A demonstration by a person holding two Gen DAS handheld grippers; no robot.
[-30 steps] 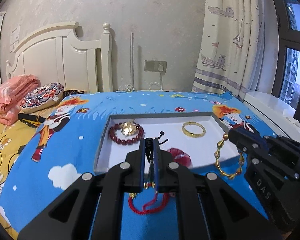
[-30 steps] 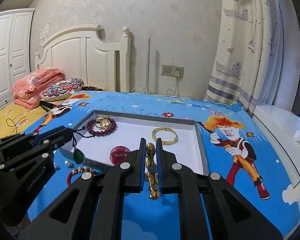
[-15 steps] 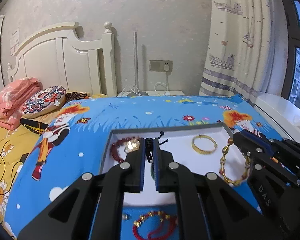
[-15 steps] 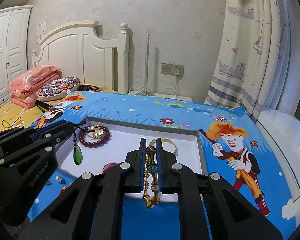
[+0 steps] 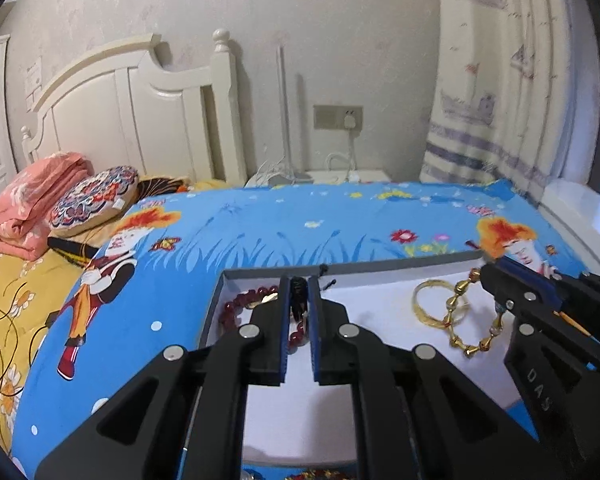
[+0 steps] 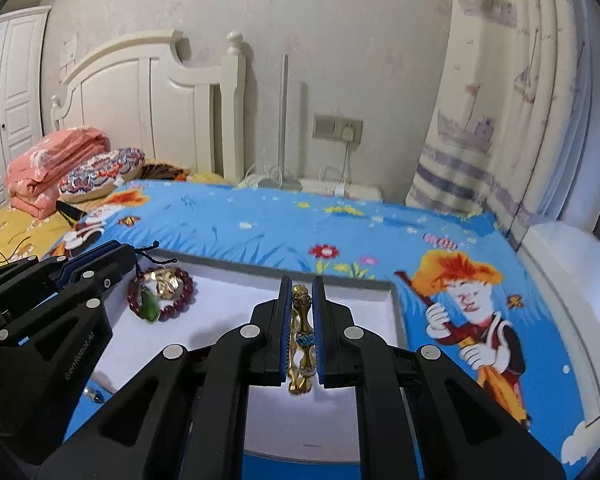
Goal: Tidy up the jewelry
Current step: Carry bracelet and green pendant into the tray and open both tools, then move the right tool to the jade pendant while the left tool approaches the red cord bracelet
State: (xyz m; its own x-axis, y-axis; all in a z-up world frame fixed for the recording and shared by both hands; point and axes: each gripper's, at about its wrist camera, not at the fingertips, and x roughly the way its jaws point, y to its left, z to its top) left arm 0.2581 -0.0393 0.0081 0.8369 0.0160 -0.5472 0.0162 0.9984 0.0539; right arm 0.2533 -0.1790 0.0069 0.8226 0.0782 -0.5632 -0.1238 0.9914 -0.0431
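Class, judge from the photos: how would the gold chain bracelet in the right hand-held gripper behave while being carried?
The gold chain bracelet probably hangs floppy: its links droop in a loop below the right hand-held gripper. It may swing and snag the gold bangle beneath it. Pinched at one spot, it could slip.

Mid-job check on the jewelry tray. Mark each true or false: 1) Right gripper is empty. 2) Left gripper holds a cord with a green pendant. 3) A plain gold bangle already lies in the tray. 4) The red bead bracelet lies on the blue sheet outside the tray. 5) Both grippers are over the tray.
1) False. The right gripper is shut on the gold link bracelet, which hangs from it.
2) True. The left gripper pinches the black cord; the green pendant dangles below it.
3) True. The gold bangle lies on the white floor of the tray.
4) False. The red bead bracelet lies inside the tray, in its far left corner.
5) True.
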